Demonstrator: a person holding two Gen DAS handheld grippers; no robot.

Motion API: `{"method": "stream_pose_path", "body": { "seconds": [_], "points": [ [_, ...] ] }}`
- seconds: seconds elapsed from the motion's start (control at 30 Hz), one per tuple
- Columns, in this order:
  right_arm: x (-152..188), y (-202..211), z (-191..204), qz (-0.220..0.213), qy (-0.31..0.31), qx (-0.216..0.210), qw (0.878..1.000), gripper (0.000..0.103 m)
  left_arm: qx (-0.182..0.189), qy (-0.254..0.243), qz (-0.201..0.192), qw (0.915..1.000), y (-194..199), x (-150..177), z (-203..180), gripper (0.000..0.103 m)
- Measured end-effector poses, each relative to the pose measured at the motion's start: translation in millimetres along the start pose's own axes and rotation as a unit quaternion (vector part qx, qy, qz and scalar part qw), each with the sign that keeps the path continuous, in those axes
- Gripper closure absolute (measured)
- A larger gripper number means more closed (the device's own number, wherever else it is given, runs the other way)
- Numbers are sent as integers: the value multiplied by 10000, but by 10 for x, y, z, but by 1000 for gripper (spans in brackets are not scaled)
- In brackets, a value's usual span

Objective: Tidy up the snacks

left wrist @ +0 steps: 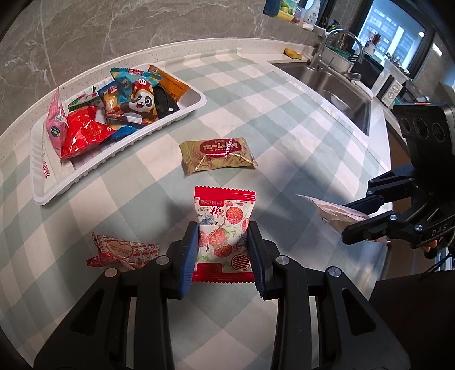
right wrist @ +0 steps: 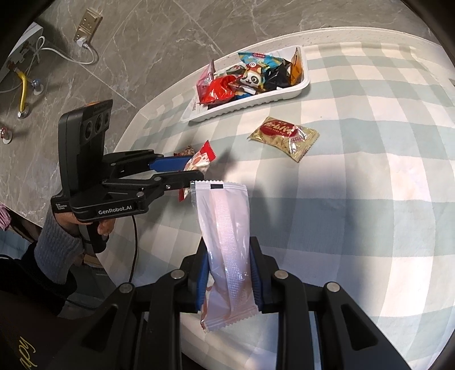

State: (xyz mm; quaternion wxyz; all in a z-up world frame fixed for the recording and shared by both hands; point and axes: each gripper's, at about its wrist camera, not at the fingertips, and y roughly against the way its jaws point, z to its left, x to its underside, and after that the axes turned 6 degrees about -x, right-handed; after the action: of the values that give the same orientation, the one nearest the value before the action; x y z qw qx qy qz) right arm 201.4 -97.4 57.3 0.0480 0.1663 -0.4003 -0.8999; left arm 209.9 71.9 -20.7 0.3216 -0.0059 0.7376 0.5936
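this is a home kitchen. a stainless steel sink (left wrist: 335,85) is sunk into the pale stone counter (left wrist: 284,48), with a curved chrome tap (left wrist: 338,42) rising behind it. grey marble-look wall tiles (left wrist: 113,25) back the counter, and bottles and containers (left wrist: 295,11) crowd the ledge beside a large window (left wrist: 395,28). a white countertop oven with round dials (left wrist: 391,88) stands past the sink. a green and white checked cloth (left wrist: 270,128) covers the worktop. on the tiled wall, a brass socket plate (right wrist: 88,25) holds a white plug and cable (right wrist: 85,48), near a yellow hose (right wrist: 22,91).
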Motion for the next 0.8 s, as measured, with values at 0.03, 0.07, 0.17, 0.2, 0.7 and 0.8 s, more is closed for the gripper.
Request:
{"method": "stream_pose_path", "body": {
  "seconds": [0.03,0.07,0.17,0.2,0.7,0.8],
  "points": [
    [-2,8,2,-11,-5,1,10000,75,5,3,-8,10000,6,-5,5,72],
    [-9,12,4,-20,-16,-3,10000,75,9,4,-18,10000,14,-8,8,72],
    [-34,14,8,-38,-21,-1,10000,75,3,3,-44,10000,40,-10,33,72],
    [-42,15,10,-47,-29,-2,10000,75,-2,4,-55,10000,47,-11,38,72],
    [-227,8,34,-111,-15,-7,9999,75,-40,120,-245,9996,163,-86,140,72],
    [-277,4,42,-135,-10,-27,9999,75,-57,171,-277,9995,179,-104,167,72]
  ]
}}
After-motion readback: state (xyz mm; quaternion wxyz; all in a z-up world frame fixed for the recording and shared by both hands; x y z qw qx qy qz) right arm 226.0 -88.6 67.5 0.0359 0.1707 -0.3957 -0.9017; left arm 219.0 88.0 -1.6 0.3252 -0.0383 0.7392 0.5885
